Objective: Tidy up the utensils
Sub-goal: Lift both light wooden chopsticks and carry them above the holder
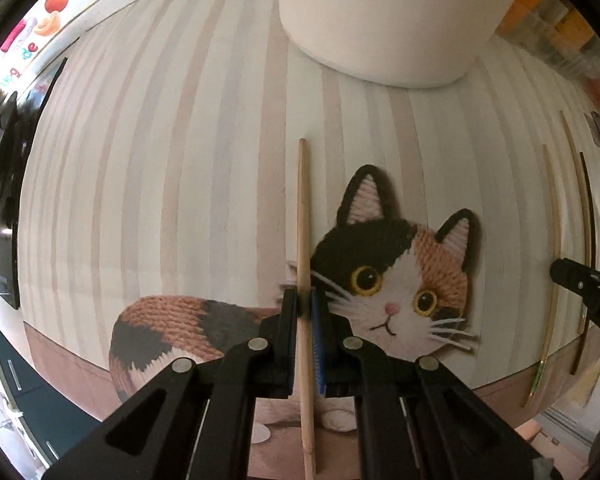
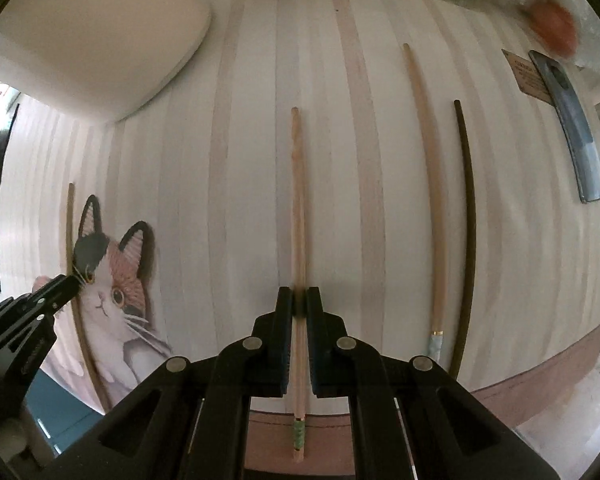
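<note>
The left claw [image 1: 305,304] is reaching forward and low over the striped placemat [image 1: 180,160], its two fingers clenched on a plain wooden chopstick [image 1: 303,216]. That chopstick is running lengthwise between the fingers, pointing away toward the white container [image 1: 380,20] standing at the far edge of the mat, and it is lying just left of the calico cat picture [image 1: 388,280] printed on the mat. Whether the stick is lifted or resting on the mat cannot be told.

The right claw [image 2: 299,304] is held in the same forward, level pose further right, its fingers closing on a second wooden chopstick [image 2: 298,208] that has a green band near its near end. This stick is also pointing toward the far side of the counter.

To the right of it, two more sticks are lying on the mat, close beside each other: a light wooden chopstick [image 2: 428,184] with a pale wrapped end, and a dark chopstick [image 2: 469,232]. Well to their right, a blue-grey flat object [image 2: 572,128] is lying near the mat's edge.

In the right wrist view the left claw is showing at the lower left, over the cat picture.
</note>
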